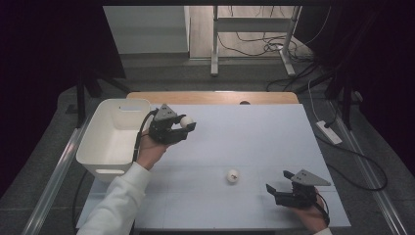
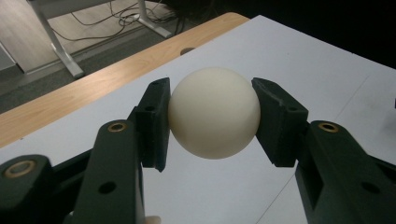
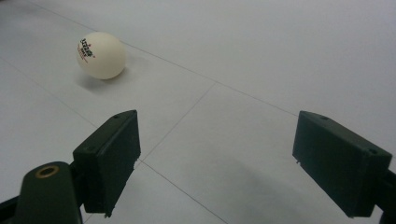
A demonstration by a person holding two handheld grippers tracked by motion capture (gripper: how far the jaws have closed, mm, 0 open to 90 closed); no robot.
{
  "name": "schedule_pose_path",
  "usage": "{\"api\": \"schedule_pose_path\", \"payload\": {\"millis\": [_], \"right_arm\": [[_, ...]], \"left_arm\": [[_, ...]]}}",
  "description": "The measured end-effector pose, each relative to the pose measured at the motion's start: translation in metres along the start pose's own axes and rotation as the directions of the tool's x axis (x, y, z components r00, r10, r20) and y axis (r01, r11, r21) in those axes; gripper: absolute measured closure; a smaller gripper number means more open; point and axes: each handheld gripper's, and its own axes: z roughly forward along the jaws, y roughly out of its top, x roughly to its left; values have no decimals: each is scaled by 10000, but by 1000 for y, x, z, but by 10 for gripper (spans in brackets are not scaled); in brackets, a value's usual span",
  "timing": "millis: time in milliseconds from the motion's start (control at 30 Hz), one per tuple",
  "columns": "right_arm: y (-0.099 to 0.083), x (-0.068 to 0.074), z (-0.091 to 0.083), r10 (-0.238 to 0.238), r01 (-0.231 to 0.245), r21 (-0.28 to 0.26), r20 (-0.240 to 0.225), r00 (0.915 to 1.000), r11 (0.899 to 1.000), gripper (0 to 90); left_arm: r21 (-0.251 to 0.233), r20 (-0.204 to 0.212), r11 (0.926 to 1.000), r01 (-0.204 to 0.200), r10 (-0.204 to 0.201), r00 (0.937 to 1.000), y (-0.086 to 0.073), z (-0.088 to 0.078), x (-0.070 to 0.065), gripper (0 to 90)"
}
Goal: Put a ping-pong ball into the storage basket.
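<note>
Fingers (image 2: 154, 121) of the left gripper (image 1: 182, 128) pinched a plain ping-pong ball (image 2: 214, 112) at its sides, held above the table (image 1: 254, 132) just right of the white bin (image 1: 113, 137). Right gripper (image 1: 279, 182) sat low with jaws wide apart, holding nothing; the printed ping-pong ball (image 3: 101, 55) lay ahead and to its left, nearer that hand. Count: two balls, one bin, two grippers.

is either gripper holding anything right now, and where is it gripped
The left gripper holds a white ball, jaws pressed on its opposite sides at the middle. The right gripper is open and holds nothing; a second ball lies ahead of it.
</note>
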Motion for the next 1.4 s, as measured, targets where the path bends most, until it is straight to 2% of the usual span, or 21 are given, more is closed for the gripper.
{"api": "schedule_pose_path", "payload": {"millis": [300,700,1400], "right_arm": [[0,0,0,-2,2,2,-14,10000,10000,148],[0,0,0,-7,6,36,34,10000,10000,149],[0,0,0,1,-1,50,43,10000,10000,149]], "left_arm": [[-78,-172,9998,169,-170,9997,1,-6,7,501],[-576,-540,9979,299,-330,9980,7,-27,18,501],[-667,-1022,9967,472,-539,9933,3,-43,33,501]]}}
